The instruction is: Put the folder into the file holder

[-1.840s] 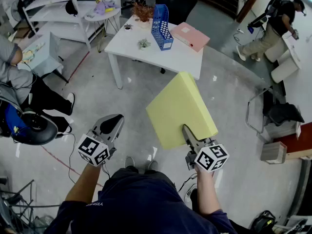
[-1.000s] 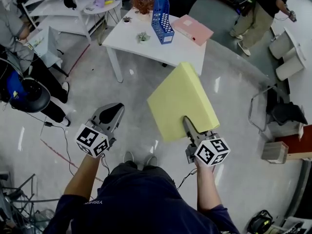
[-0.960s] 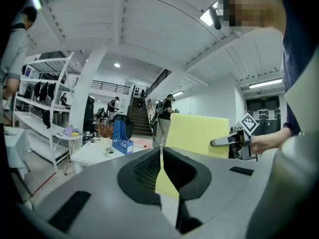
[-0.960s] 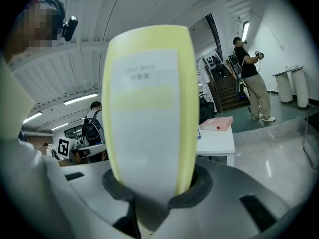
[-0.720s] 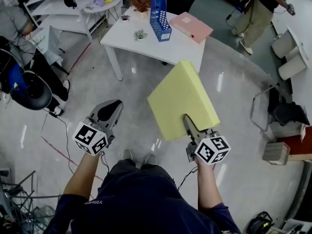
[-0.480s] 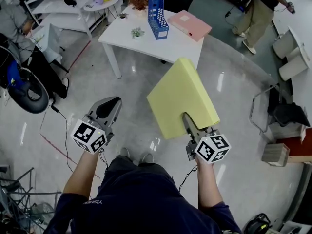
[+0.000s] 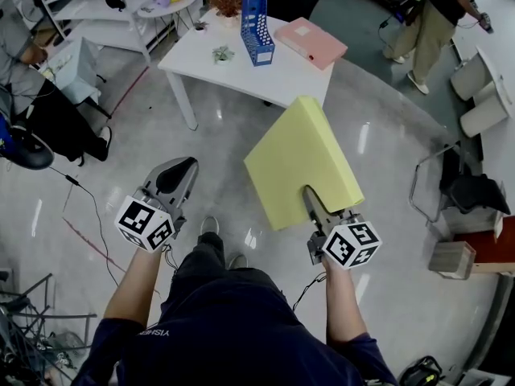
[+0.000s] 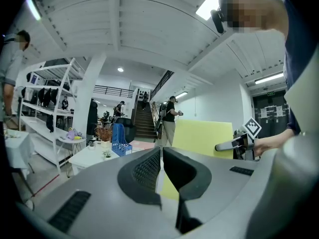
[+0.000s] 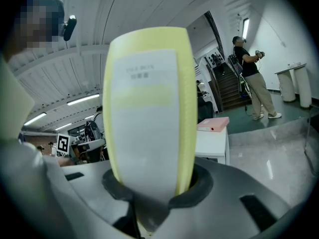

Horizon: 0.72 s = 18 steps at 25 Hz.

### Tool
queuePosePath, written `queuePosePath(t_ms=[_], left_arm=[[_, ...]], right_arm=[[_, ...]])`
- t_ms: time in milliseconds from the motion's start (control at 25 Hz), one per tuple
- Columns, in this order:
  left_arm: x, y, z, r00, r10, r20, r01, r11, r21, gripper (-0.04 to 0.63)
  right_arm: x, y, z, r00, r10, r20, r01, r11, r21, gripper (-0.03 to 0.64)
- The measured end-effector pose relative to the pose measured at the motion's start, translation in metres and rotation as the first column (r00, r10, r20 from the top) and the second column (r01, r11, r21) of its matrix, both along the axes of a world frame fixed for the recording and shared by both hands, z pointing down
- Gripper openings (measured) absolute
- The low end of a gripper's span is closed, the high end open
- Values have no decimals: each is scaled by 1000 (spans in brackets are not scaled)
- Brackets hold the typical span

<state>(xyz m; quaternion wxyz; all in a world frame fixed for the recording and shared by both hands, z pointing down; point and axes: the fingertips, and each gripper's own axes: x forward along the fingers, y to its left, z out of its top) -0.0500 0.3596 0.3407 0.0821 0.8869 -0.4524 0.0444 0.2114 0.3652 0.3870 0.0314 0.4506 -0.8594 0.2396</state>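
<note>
Thick yellow cardboard lever-arch folder (image 7: 302,163) sits in the right gripper (image 7: 310,202), whose jaws pinch across the spine at its near, lower end. In the right gripper view the spine faces back at the gripper (image 9: 149,183). It is rounded and carries a long white label, and its length rises straight up out of the jaws. The folder (image 9: 147,113) juts ahead of and above that gripper, with the far corner aimed at the white table (image 7: 241,71). Its covers are smooth, matt and flat, forming a slab.

Left gripper (image 7: 181,167) is level with the right and well apart from the folder. Its ribbed dark pads are pressed together on nothing (image 8: 162,168).

Blue perforated plastic file holder (image 7: 257,26) stands upright on the table far ahead of both grippers. A pink flat folder (image 7: 310,41) lies just beside it.
</note>
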Motion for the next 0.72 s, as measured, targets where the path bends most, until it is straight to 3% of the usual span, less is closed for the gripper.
queuePosePath(t_ms=[720], left_arm=[[-11,-88,3,999,41,-31,-41,999,9,43]], right_arm=[[-17,-79,5,999,41,-17,-41,999,-9,135]])
